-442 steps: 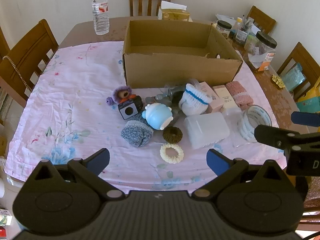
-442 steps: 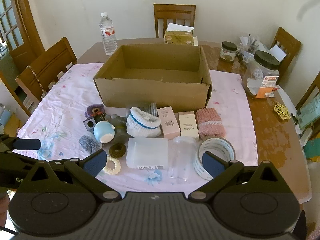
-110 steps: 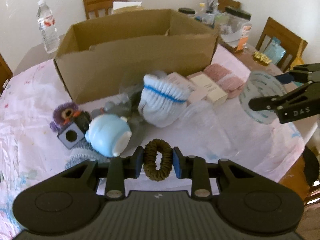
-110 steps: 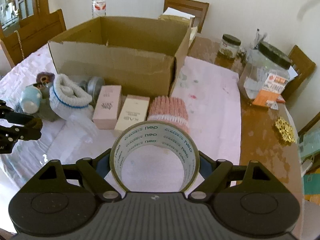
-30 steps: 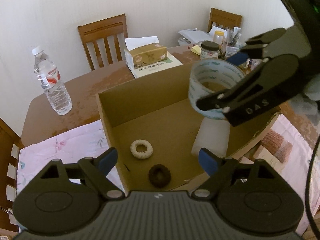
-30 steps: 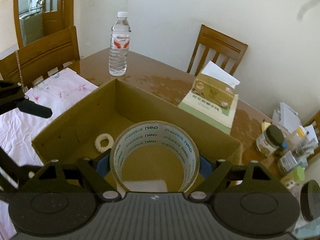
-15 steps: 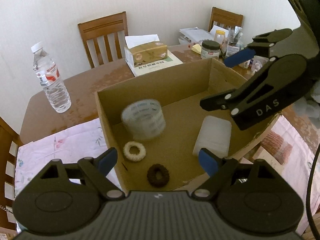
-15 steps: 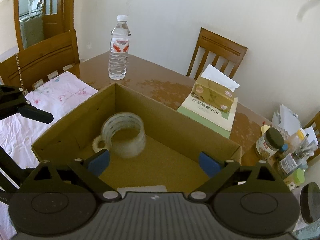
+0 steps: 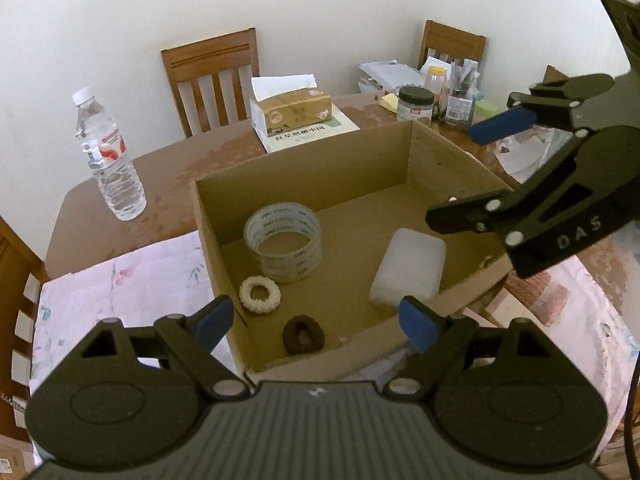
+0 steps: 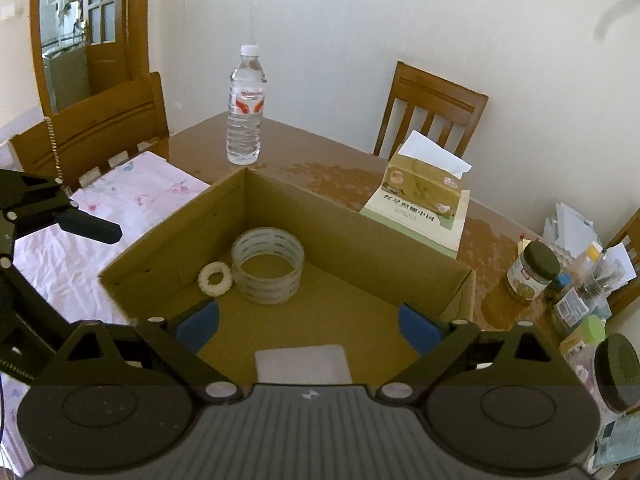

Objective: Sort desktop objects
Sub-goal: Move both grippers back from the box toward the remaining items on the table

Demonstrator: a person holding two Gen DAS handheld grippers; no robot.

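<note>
in the left wrist view the left gripper (image 9: 316,320) hangs over the near edge of the box (image 9: 412,152), jaws spread wide with nothing between them. on the box floor the tape roll (image 9: 283,247) lies flat near the left wall, the cream ring (image 9: 260,294) just in front of it and close to touching, the dark ring (image 9: 303,334) by the near wall, and the white case (image 9: 409,273) toward the right wall. the right gripper (image 9: 472,178) reaches in from the right above the box's right edge, its jaws apart and empty. a bottle (image 9: 110,160) stands on the bare table (image 9: 168,168) beyond the box's far left corner, a tissue box (image 9: 291,111) behind the far wall, and the pink cloth (image 9: 132,276) lies under the box's left side. in the right wrist view the right gripper (image 10: 310,322) is above the box (image 10: 360,236), jaws open and holding nothing. the tape roll (image 10: 267,271) sits toward the far left corner with the cream ring (image 10: 215,278) against its left side, possibly touching. the white case (image 10: 303,362) shows partly at the near edge, the rest hidden behind the gripper body. the left gripper (image 10: 90,227) shows at the left over the cloth (image 10: 120,204). jars (image 10: 534,270) crowd the table's right edge.
</note>
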